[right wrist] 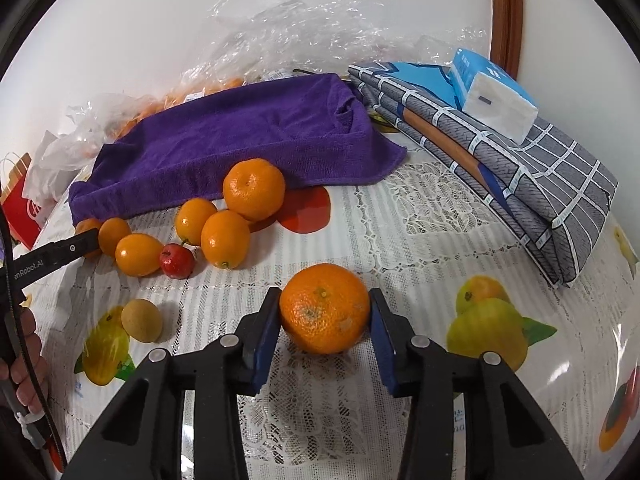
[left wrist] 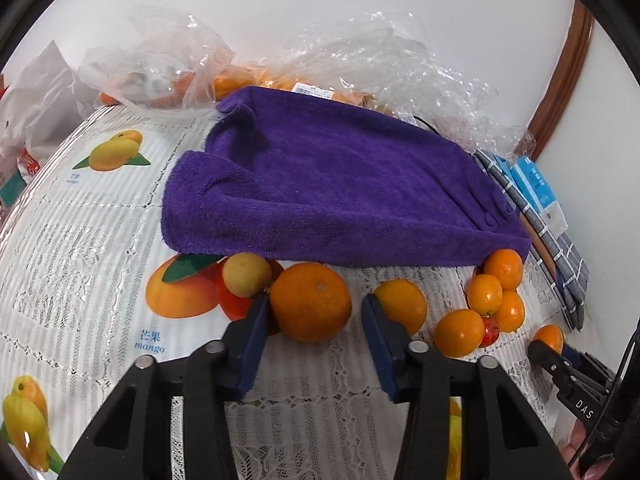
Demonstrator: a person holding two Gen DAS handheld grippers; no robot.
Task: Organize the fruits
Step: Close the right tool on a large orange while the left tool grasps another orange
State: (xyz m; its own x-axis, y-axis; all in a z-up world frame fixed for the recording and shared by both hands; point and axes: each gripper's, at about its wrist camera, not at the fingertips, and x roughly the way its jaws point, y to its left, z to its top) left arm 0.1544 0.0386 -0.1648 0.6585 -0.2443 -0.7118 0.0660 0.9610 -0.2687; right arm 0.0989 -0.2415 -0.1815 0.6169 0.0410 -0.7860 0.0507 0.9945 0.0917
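Note:
In the left wrist view my left gripper [left wrist: 314,308] is open around a large orange [left wrist: 310,301] on the tablecloth; the left pad is close to it and the right pad stands apart. A yellow-green fruit [left wrist: 247,274] lies to its left and a small orange [left wrist: 401,305] to its right. A cluster of small oranges [left wrist: 496,292] with a red fruit [left wrist: 489,331] lies further right. In the right wrist view my right gripper [right wrist: 325,312] has its pads against both sides of a mandarin [right wrist: 325,307]. The cluster [right wrist: 224,236] and a tan fruit [right wrist: 141,320] lie to the left.
A purple towel [left wrist: 336,184] lies across the table behind the fruit. Clear plastic bags [left wrist: 384,64] with oranges sit against the back wall. Folded grey checked cloth [right wrist: 520,168] with a tissue pack [right wrist: 494,94] lies at the right. A red paper bag [right wrist: 22,204] stands far left.

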